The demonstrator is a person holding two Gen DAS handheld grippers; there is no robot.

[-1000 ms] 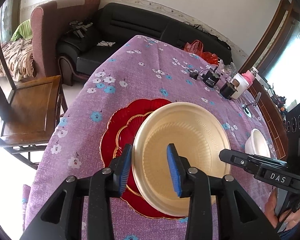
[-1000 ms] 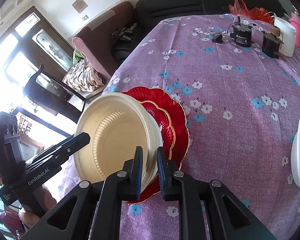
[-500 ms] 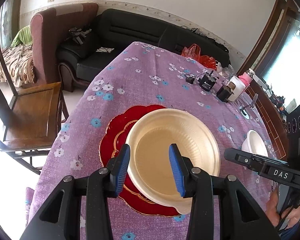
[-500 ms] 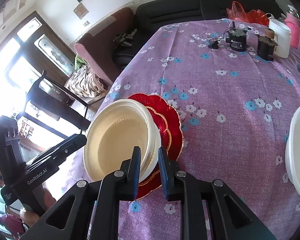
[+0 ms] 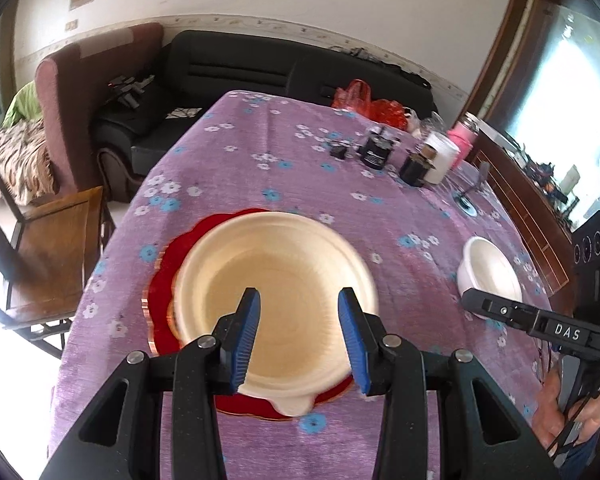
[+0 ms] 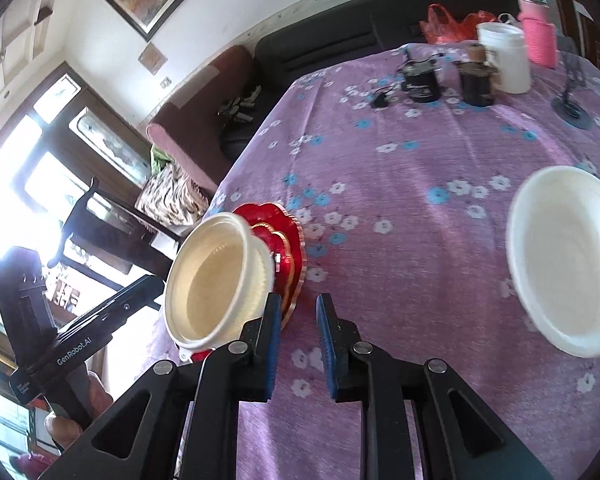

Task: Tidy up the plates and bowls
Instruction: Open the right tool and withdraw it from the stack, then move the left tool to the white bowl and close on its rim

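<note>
A cream bowl [image 5: 276,280] rests on stacked red scalloped plates [image 5: 162,292] near the table's left edge. My left gripper [image 5: 300,336] hovers above the bowl's near half, open, with its blue pads apart and touching nothing. In the right wrist view the cream bowl [image 6: 208,280] and red plates [image 6: 290,240] lie to the left of my right gripper [image 6: 299,340]. That gripper is open by a narrow gap, with only tablecloth between its pads. A white bowl [image 6: 564,260] stands alone to its right, also seen from the left wrist as the white bowl [image 5: 490,272].
The table wears a purple flowered cloth [image 5: 260,152]. Black jars [image 6: 422,80], a white tub [image 6: 504,62] and a pink cup [image 6: 540,38] crowd the far right. A wooden chair [image 5: 56,248] stands off the left edge, and a black sofa [image 5: 260,64] lies beyond.
Both grippers drew back and up from the cream bowl. The right pads left its rim and swung right. The bowl, tilted before, now lies level on the red plates.
</note>
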